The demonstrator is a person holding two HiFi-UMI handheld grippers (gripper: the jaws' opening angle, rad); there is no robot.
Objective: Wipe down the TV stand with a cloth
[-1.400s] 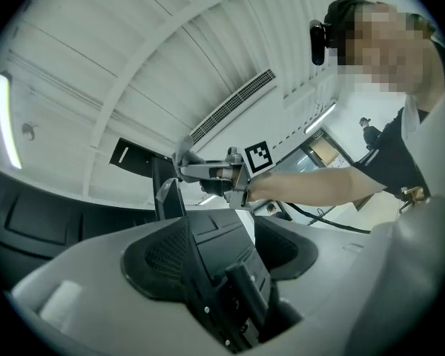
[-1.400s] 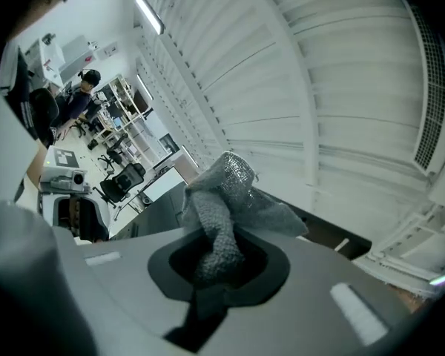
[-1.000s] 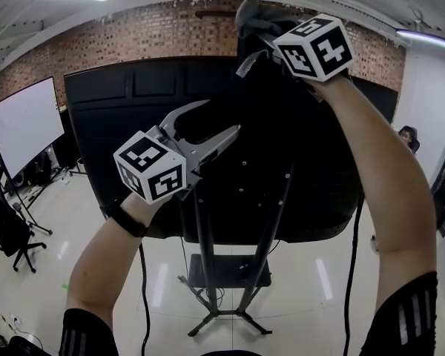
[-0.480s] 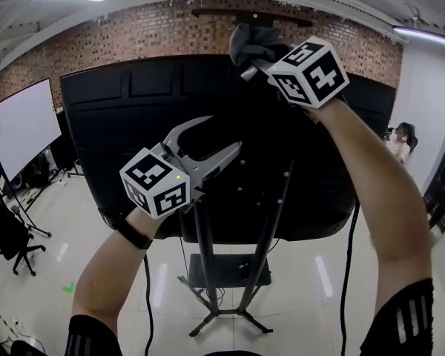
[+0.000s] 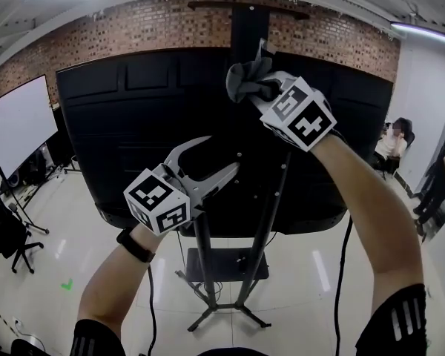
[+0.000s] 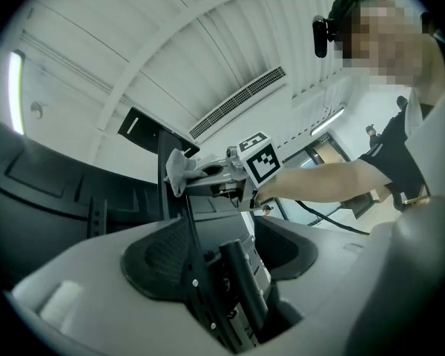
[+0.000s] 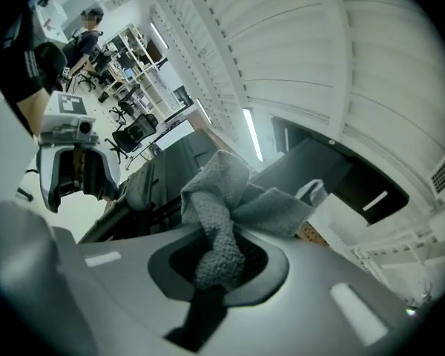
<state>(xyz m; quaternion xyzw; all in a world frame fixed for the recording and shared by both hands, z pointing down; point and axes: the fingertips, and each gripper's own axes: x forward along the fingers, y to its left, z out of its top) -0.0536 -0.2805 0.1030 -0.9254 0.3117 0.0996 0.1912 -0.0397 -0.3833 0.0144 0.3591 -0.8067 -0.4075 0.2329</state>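
The TV stand (image 5: 200,251) carries a large black screen (image 5: 133,124), seen from the back, and a black post (image 5: 248,28) rises above it. My right gripper (image 5: 256,89) is shut on a grey cloth (image 5: 245,76) and holds it against that post near the screen's top edge. In the right gripper view the cloth (image 7: 222,206) bunches out between the jaws. My left gripper (image 5: 211,162) is open and empty, lower down by the stand's uprights. In the left gripper view black bars (image 6: 233,288) run between its jaws, and the cloth (image 6: 176,170) shows beyond.
A whiteboard (image 5: 18,124) and an office chair (image 5: 7,232) stand at the left. A person (image 5: 391,143) sits at the far right. A cable (image 5: 341,273) hangs from the screen. The stand's base shelf (image 5: 219,264) rests on a glossy floor.
My right gripper has come down and slightly left along the post with the cloth. The left gripper has stayed almost where it was, still open.
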